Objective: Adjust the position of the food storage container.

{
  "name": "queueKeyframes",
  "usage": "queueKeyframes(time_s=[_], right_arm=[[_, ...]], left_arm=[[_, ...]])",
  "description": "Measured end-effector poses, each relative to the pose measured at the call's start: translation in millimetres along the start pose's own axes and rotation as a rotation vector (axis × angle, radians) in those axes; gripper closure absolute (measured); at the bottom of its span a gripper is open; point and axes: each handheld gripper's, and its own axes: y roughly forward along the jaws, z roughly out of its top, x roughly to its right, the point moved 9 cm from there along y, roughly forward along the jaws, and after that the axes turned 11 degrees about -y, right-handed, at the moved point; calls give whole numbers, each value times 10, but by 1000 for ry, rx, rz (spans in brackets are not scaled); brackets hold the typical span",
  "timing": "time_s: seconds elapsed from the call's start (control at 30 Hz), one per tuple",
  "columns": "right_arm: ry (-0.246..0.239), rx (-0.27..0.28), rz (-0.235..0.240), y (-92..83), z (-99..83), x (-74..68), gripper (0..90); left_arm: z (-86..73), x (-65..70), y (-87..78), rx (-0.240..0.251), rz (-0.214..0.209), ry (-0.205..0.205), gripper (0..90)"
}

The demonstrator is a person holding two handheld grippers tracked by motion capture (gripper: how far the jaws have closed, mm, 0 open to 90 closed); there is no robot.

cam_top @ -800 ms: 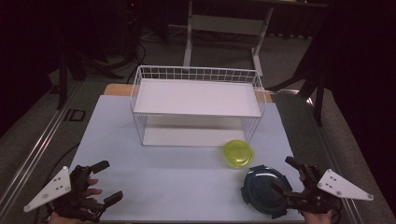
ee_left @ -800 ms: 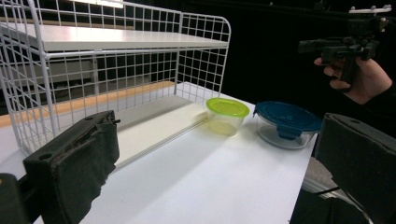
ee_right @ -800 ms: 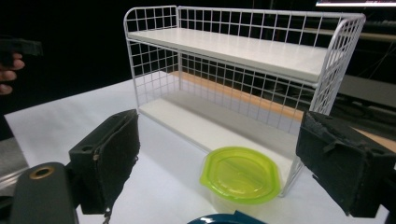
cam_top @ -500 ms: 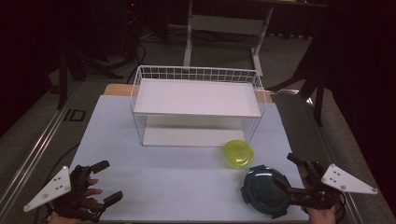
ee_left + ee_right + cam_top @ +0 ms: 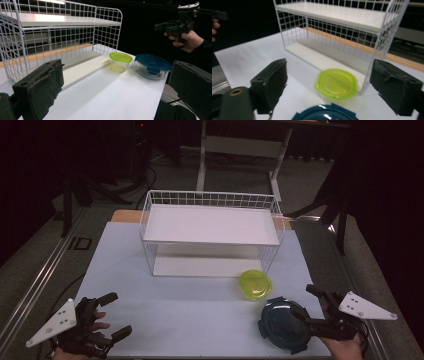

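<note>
High view: my right gripper (image 5: 312,312) sits at the table's (image 5: 200,315) near right corner, jaws spread wide and holding nothing, tips over the right rim of the blue-lidded round container (image 5: 281,324). That container stands near the table's near edge, right of centre. The yellow-green lidded tub (image 5: 255,284) is just beyond it, close to the front right leg of the white wire shelf rack (image 5: 210,227). My left gripper (image 5: 107,317) rests at the near left corner, jaws apart and empty, well apart from both containers.

Left gripper view: both pads wide; the tub (image 5: 120,61) and the blue-lidded container (image 5: 153,66) stand side by side far across the table, my right hand's gripper (image 5: 172,25) raised above them.

Right gripper view: pads open. The blue lid's rim (image 5: 325,113) lies directly below and ahead between them, the tub (image 5: 337,83) straight beyond. Judgement: the right hand is clearly nearer; the container is round, so no axis matters, and a short drop forward would bracket it.
</note>
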Motion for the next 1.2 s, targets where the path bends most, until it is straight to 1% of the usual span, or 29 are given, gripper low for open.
queueKeyframes(time_s=[0.07,0.17,0.23,0.27,0.33,0.43,0.5,0.6,0.7,0.77,0.9,1.07,1.2], right_arm=[[9,-19,10,-7,-57,20,247],[8,-45,-4,-38,-151,69,355],[18,-56,-15,-72,-214,111,456],[24,-57,-15,-85,-244,129,489],[35,-77,-11,-115,-326,163,589],[43,-110,-8,-154,-469,203,685],[48,-138,-16,-180,-572,228,731],[64,-165,-13,-220,-710,248,799],[80,-186,-1,-255,-829,244,873],[85,-202,2,-274,-910,241,896],[100,-235,17,-342,-1063,219,899],[116,-277,16,-457,-1240,195,900],[136,-299,15,-485,-1374,195,900]], left_arm=[[5,4,-1,2,0,0,0],[5,4,-3,3,0,0,0],[0,2,-3,1,1,2,0],[-1,2,-3,1,1,2,0],[-2,4,-1,0,1,3,0],[0,3,-2,0,0,4,0],[0,2,-1,1,0,3,0],[-3,7,2,1,-1,4,0],[-5,10,4,-1,-2,5,0],[-4,9,5,-1,-2,5,0],[3,14,2,1,-3,5,0],[-4,15,12,-2,-4,6,0],[-6,15,20,-4,-4,8,0]])
